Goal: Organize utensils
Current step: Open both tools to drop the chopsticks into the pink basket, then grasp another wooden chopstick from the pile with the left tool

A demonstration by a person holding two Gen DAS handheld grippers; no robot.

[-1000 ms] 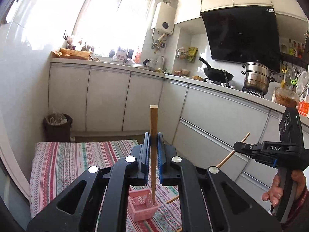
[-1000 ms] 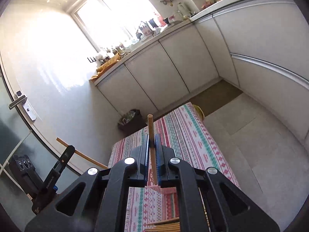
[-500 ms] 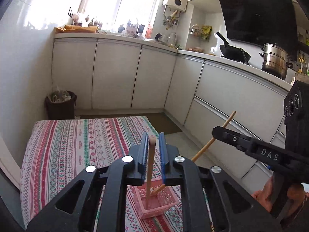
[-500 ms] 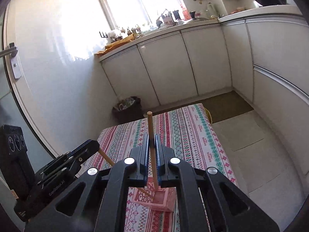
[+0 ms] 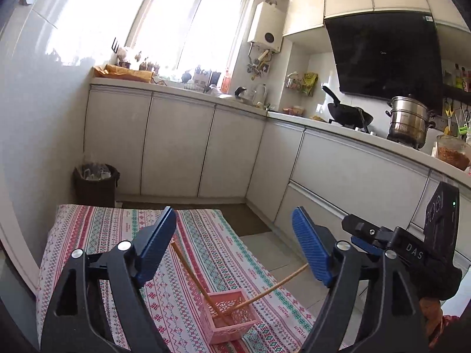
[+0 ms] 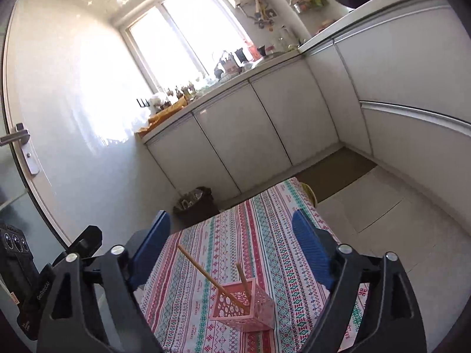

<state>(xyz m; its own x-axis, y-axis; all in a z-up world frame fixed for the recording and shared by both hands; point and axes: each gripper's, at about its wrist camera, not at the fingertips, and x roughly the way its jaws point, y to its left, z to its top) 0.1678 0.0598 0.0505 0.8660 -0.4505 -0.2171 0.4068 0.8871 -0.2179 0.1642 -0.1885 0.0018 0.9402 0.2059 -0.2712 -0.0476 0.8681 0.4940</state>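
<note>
your left gripper (image 5: 234,245) points slightly down over the desk (image 5: 97,229), its blue jaws spreading wide with nothing pressed between them. your right gripper (image 6: 232,248) sits the same way, jaws opening and empty, and it shows at the right edge of the left wrist view with your hand (image 5: 432,317) on its handle. below and between the jaws stands the pink basket (image 5: 232,322) on the striped cloth, with two wooden chopsticks (image 5: 191,270) leaning out of it, crossing near the bottom, free of both grippers. past the desk comes pale floor tile, a dark bin (image 5: 95,184) by the wall, then white cabinets (image 5: 176,150) under a cluttered counter and a bright window (image 5: 188,26). the basket's inside bottom is hard to make out, and glare washes out the window sill.
</note>
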